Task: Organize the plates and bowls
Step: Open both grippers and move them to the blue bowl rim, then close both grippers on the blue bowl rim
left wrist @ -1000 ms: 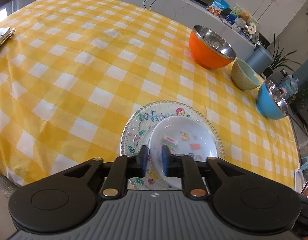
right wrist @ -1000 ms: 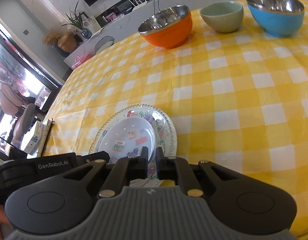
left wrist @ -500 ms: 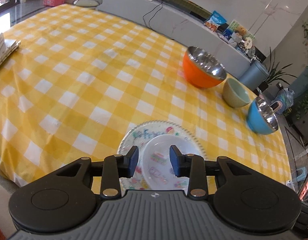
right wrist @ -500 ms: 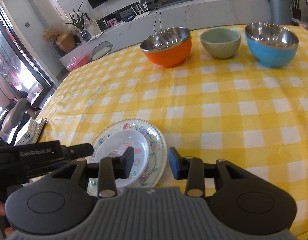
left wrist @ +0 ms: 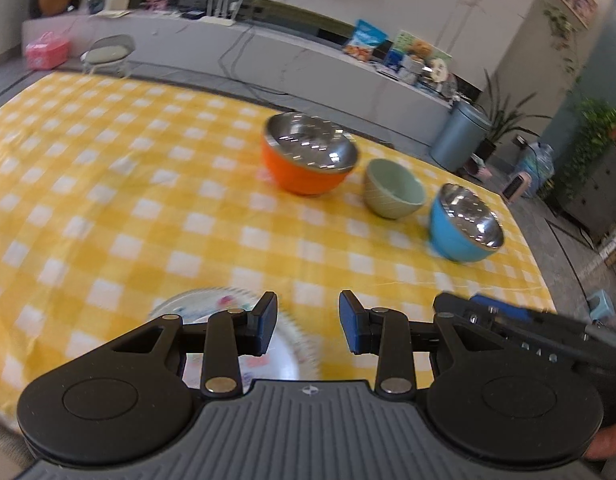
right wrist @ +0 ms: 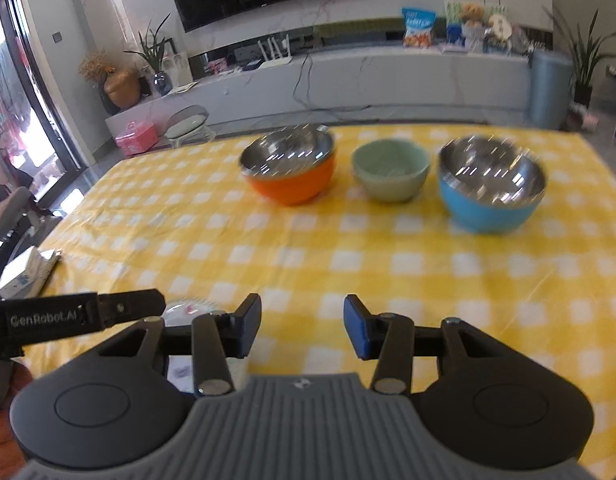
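The left gripper (left wrist: 307, 322) was released, its blue pads (left wrist: 268, 318) spread wide with nothing between them, and the right gripper (right wrist: 303, 326) stood the same way, empty and parted. Both hung above the near edge of the table (left wrist: 108, 184) with the yellow checked cloth, so neither touched any dish.

The patterned plate (left wrist: 296, 344) lay just under the left gripper, at the near edge, and a smaller white plate (left wrist: 284, 364) seemed to rest on top of it; most of the stack was hidden behind the gripper bodies and blurred. I judge that the plates were put together so as to take less place, the small one on the large one because it sits stable that way.

The three bowls stood in a row on the far side, well apart from the plates: the orange bowl (right wrist: 290, 174) on the left, the green bowl (right wrist: 390, 174) in the middle, the blue bowl (right wrist: 490, 186) on the right. They were near each other, all upright and separate, none nested.

In my judgement the plates part was finished and the bowls remained. The wide opening of both tools fits a bowl rim, and the green one, being smallest, would probably go inside a bigger one
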A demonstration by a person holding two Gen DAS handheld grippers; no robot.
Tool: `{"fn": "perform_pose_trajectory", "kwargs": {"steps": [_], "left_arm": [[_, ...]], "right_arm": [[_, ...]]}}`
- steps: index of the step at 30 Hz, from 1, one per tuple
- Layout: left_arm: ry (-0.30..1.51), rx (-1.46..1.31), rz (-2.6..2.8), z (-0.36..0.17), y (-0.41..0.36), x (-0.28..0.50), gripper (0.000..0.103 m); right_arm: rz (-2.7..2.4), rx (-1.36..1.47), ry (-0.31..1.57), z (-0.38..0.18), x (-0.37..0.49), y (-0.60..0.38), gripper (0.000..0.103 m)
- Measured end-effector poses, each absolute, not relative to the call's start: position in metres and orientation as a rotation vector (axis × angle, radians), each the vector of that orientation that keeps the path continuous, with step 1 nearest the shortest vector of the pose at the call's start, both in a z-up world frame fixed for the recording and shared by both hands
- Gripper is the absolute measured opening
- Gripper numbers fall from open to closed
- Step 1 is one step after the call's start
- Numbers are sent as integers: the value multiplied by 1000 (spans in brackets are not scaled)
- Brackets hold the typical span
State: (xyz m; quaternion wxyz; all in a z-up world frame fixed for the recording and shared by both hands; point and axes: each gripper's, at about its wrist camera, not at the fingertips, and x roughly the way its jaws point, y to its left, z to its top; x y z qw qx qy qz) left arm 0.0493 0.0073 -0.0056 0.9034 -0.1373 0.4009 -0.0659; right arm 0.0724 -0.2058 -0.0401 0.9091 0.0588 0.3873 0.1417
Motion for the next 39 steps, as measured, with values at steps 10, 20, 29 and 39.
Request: {"fn": "perform_pose_trajectory", "kwargs": {"steps": [10,20,29,39], "left_arm": [[793,-287,-255,5,-52,88,52],[757,-345,-322,-7,-103,146,62],[772,-355,-324,-28,-139,191,65],[819,-310,-294,-49,-153,217,63]], "right_arm": [[109,175,742,-35,122,-281,46],[-95,268,720,-55,168,-332,48],[-154,347,741,-82,200,-364,48],[-120,453,793,-107,220,-373,46]]}}
